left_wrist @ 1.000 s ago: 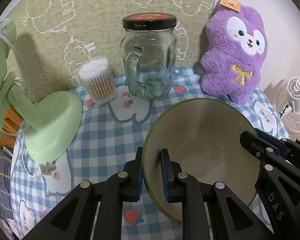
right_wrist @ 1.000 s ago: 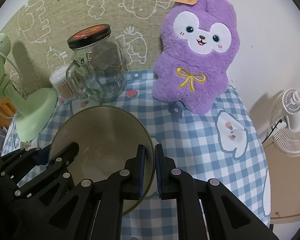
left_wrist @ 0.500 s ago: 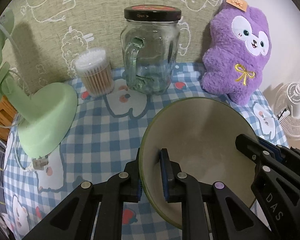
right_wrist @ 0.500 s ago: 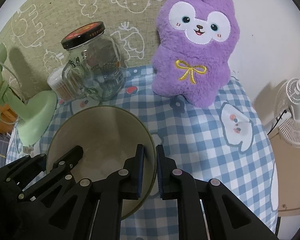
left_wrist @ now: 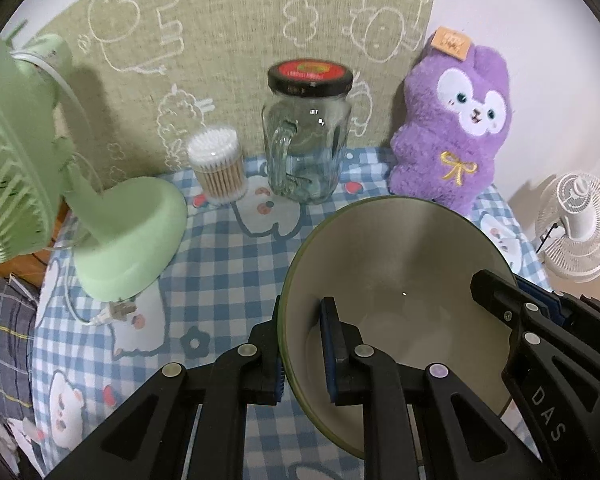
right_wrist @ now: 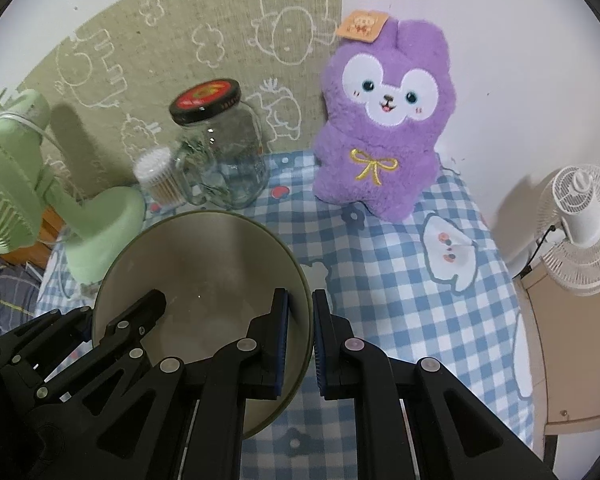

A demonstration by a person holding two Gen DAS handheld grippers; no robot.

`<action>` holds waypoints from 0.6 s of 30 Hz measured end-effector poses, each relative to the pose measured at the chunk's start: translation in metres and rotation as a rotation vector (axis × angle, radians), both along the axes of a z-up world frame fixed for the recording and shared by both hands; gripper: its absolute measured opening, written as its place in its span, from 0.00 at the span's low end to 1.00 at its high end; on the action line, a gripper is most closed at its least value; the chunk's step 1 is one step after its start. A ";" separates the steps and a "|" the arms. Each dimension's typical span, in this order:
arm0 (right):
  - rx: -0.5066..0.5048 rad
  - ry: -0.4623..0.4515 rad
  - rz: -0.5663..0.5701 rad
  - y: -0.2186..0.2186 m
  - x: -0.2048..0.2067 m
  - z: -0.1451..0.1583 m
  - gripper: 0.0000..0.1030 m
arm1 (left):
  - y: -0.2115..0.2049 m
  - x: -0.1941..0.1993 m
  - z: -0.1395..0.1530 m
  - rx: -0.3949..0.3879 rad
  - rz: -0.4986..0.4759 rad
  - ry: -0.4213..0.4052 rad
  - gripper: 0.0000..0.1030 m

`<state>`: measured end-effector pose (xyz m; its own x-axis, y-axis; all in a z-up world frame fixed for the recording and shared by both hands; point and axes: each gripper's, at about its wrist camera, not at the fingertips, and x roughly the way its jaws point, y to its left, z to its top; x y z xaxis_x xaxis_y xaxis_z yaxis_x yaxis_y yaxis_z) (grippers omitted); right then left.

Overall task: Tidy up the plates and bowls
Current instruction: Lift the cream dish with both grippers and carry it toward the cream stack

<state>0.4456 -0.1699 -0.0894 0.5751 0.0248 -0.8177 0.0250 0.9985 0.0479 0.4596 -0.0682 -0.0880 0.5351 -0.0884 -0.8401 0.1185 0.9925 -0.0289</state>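
Note:
A large bowl [left_wrist: 400, 264], green outside and beige inside, hangs above the checked tablecloth, held from both sides. My left gripper [left_wrist: 302, 346] is shut on the bowl's left rim, one pad inside and one outside. My right gripper [right_wrist: 300, 340] is shut on the right rim of the same bowl [right_wrist: 204, 272]. In the left wrist view the right gripper [left_wrist: 540, 320] shows at the bowl's far edge. In the right wrist view the left gripper [right_wrist: 100, 332] shows at lower left. The bowl is empty.
At the back of the tablecloth [left_wrist: 220, 264] stand a glass jar with a black lid [left_wrist: 306, 136], a tub of cotton swabs [left_wrist: 218, 170], a purple plush toy [right_wrist: 384, 132] and a green desk fan [left_wrist: 112, 236] on the left. A white floor fan [right_wrist: 584, 228] stands beyond the right edge.
Both grippers have risen with the bowl between them; the jar, plush toy and fan now sit lower and farther off. The grip on both rims is unchanged.

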 end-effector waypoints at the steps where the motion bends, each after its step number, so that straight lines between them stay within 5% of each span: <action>1: -0.001 -0.001 0.000 0.000 -0.003 0.004 0.13 | 0.000 -0.003 0.004 -0.001 0.001 -0.003 0.12; 18: 0.012 -0.078 0.027 0.005 -0.080 0.092 0.13 | 0.007 -0.079 0.092 -0.014 0.036 -0.095 0.12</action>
